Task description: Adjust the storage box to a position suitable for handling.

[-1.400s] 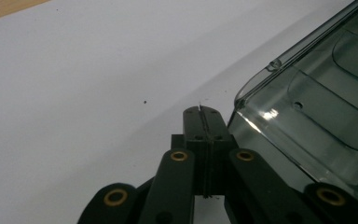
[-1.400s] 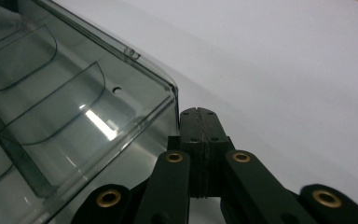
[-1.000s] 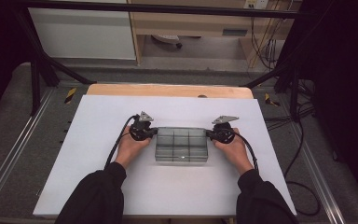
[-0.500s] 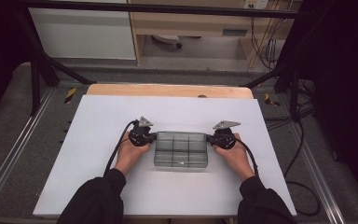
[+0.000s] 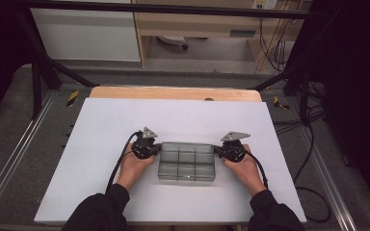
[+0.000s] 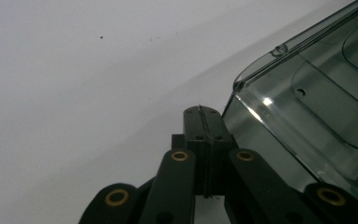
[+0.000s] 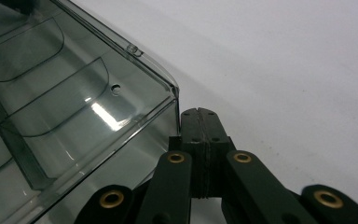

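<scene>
L tool (image 5: pixel 157 147) is closed w/ nothing between its jaws, tip pressed on the left end of the clear compartment box (image 5: pixel 187 161) mid-counter (image 5: pixel 101 120). R tool (image 5: pixel 218 149), likewise closed and empty, braces the right end; prob squeezing box between both to slide it.

We see a white tabletop (image 5: pixel 101 144) with a wooden strip (image 5: pixel 173 93) along its far edge. Beyond it stand a white cabinet (image 5: pixel 86 33) and a wooden shelf unit (image 5: pixel 197 24) — cables (image 5: pixel 313 159) trail over the grey floor (image 5: pixel 9 144) at right (yellow-black tape (image 5: pixel 72 97) marks the left).
</scene>
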Motion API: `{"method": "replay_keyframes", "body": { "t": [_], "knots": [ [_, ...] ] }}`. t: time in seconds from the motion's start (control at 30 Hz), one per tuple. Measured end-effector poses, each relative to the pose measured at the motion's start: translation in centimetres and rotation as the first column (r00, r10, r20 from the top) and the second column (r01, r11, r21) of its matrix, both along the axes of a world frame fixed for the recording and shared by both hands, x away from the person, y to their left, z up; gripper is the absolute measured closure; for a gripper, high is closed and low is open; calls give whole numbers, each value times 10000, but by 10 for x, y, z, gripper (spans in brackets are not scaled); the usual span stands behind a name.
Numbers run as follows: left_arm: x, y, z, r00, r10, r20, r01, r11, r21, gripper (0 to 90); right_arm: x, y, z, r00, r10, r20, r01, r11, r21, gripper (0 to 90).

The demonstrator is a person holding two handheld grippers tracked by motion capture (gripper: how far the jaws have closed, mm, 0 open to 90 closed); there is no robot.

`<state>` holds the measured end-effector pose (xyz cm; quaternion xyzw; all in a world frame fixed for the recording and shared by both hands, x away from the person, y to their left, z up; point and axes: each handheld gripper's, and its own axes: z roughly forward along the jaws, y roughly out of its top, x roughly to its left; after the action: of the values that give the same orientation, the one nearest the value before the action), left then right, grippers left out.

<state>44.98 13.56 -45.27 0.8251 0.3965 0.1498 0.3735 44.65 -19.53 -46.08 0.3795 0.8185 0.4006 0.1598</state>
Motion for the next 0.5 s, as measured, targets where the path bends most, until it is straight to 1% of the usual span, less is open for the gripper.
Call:
{"method": "replay_keyframes", "body": {
  "t": [0.1, 0.23, 0.37, 0.43, 0.47, 0.5],
  "knots": [
    [-4, 1, 0, 10000, -47, -34, 47, 10000, 18, 900, -5, 1, 0, 10000, -15, -15, 15, 10000, 18, 900],
    [-15, 4, 0, 9999, -129, -44, 129, 9999, -22, 900, -13, 2, 0, 9999, 98, 58, -98, 9999, -21, 900],
    [-22, 6, 0, 9996, -227, -152, 226, 9997, -45, 900, -21, 3, 0, 9998, 193, 12, -193, 9998, -3, 900],
    [-24, 7, 0, 9996, -230, -142, 229, 9997, -32, 900, -24, 4, 0, 9998, 215, -25, -215, 9998, 4, 900],
    [-27, 8, -1, 9996, -241, -160, 239, 9996, -162, 900, -26, 4, 0, 9997, 228, -66, -228, 9997, 15, 900],
    [-27, 8, -1, 9996, -241, -160, 239, 9996, -162, 900, -27, 4, 1, 9996, 243, -133, -242, 9997, 72, 900]
  ]
}}
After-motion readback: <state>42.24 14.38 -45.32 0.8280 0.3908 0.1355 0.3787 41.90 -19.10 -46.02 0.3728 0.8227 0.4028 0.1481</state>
